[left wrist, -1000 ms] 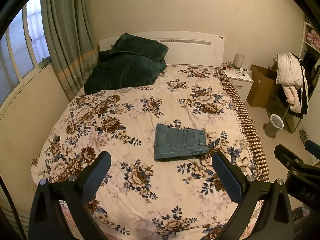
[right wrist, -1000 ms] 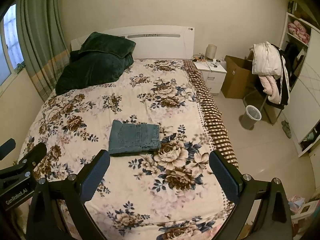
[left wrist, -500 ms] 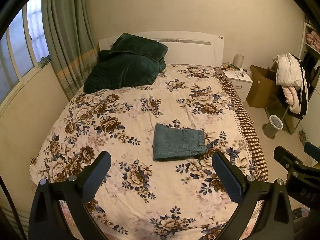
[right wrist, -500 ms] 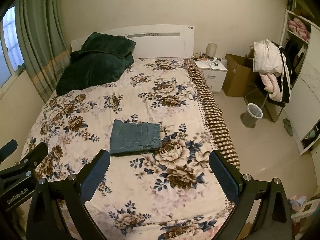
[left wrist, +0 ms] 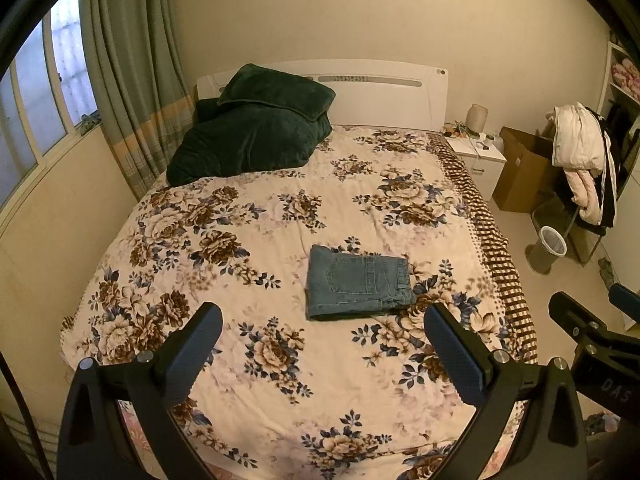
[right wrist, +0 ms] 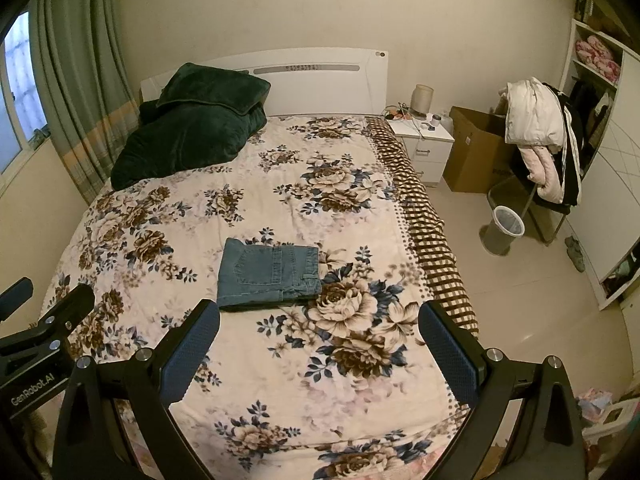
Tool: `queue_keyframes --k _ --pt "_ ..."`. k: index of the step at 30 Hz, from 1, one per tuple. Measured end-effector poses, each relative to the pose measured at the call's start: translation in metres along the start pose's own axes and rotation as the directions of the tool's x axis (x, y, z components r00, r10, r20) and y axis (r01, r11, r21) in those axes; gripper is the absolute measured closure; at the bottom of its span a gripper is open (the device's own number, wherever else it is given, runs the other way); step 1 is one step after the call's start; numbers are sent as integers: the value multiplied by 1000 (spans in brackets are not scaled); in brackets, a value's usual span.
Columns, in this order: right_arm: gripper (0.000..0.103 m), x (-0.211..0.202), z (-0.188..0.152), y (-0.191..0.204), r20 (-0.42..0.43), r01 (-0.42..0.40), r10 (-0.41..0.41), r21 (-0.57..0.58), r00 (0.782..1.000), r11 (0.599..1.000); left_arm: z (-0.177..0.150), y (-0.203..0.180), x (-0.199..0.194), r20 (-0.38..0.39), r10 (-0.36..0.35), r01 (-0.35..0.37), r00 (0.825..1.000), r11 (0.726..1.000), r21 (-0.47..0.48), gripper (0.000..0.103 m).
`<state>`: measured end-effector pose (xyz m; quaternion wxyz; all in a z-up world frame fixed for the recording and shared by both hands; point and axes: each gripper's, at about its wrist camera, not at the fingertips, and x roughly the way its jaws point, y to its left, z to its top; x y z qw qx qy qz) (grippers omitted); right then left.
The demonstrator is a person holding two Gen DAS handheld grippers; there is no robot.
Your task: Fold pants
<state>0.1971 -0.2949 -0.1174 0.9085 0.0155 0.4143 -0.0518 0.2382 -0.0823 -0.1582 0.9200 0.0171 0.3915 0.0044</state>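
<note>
Hovering both claws above the bed's foot, well apart from the pants (left wrist: 358,282). Left gripper (left wrist: 322,350) wide, holding nothing; right gripper (right wrist: 319,344) same. Jeans lie as a flat folded rectangle mid-bed (left wrist: 400,408) on the floral cover, so folding looks done, I reckon.
</note>
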Motion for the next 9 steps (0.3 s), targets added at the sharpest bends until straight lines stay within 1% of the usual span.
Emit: queue_keyframes --k 5,8,9 --pt "2 0 0 0 -1 0 0 1 1000 1000 0 -1 0 -5 2 -2 1000 1000 -3 0" --pt "2 0 0 0 -4 -2 2 1 1000 1000 -5 0 2 -12 -5 4 1000 1000 -9 0" --pt "2 1 0 0 -5 -1 1 0 1000 1000 -6 1 4 -18 -18 17 1000 1000 -13 0"
